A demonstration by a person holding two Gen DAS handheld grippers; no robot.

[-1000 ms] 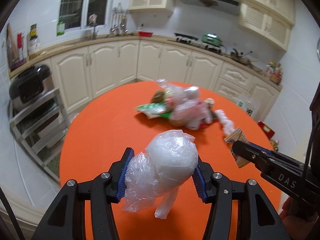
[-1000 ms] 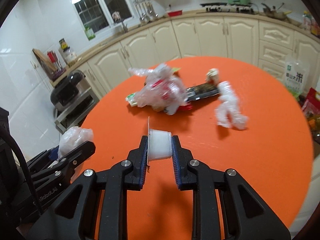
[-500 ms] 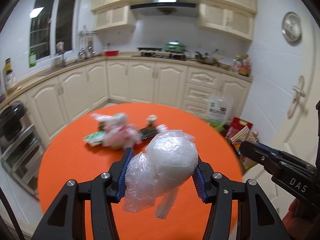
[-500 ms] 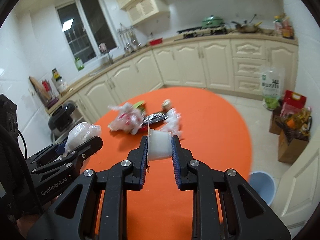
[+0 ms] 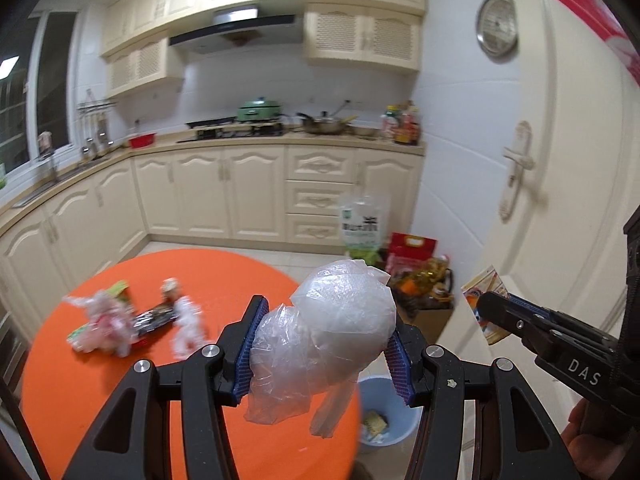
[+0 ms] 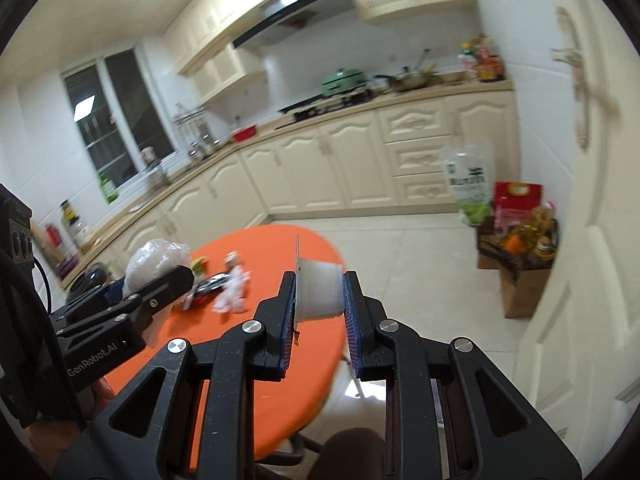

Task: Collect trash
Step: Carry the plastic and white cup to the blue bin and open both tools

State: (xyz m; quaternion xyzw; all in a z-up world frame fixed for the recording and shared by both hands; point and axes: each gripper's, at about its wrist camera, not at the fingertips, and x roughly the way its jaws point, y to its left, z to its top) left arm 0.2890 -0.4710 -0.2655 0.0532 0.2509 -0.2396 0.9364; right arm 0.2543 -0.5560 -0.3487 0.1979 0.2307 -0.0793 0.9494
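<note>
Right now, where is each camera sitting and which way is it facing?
Left wrist: on the left hand-held gripper, facing bin; right hand-held gripper shows.
Right wrist: on the right hand-held gripper, holding cup, facing floor; left hand-held gripper shows.
Shared: orange table, plastic bag.

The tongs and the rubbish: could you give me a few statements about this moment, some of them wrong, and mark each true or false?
1. The left tongs hold a crumpled clear plastic bag. True.
2. The right tongs are empty. False: they grip a small white plastic cup.
3. A blue bin stands on the floor beside the orange table. True.
4. The table has been cleared of rubbish. False: wrappers and bags lie on it.
5. The bin is empty. False: some scraps lie inside.
</note>
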